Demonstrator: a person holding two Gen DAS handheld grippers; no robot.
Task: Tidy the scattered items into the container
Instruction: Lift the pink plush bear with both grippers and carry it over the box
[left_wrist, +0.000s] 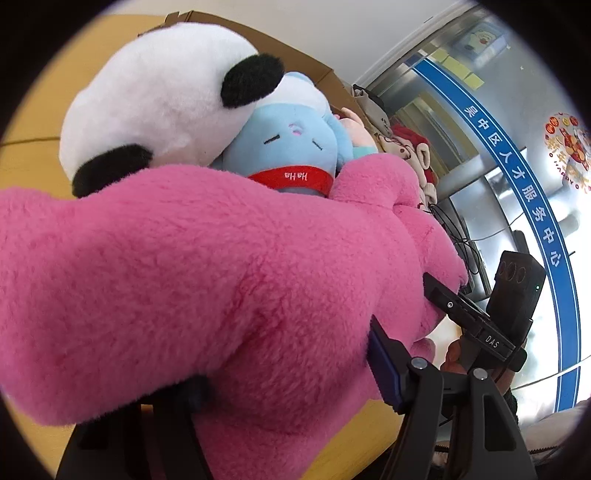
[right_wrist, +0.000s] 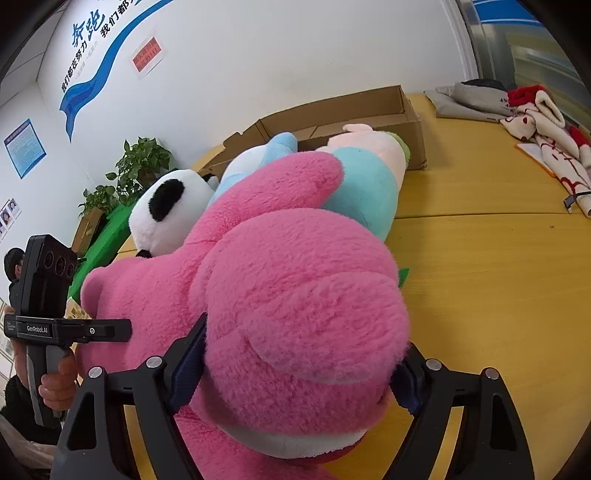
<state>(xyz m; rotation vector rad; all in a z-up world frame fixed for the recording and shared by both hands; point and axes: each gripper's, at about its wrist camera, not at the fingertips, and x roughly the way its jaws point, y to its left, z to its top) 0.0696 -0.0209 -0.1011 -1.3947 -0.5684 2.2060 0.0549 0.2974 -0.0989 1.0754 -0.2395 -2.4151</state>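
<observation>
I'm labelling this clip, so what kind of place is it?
Probably an office or public service centre: slogan lettering on the white wall, a blue banner on the glass partition, and a long yellow table.

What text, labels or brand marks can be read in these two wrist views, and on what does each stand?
"Ha Ha": red scarf of the blue plush.
"DAS": right gripper body, seen from the left wrist.
"GenRobot.AI": left gripper body, seen from the right wrist.
"吴中区人才服务中心": blue band on the glass.
"奔跑": wall lettering.
Red wall notice, blue poster: too blurred to read.
</observation>
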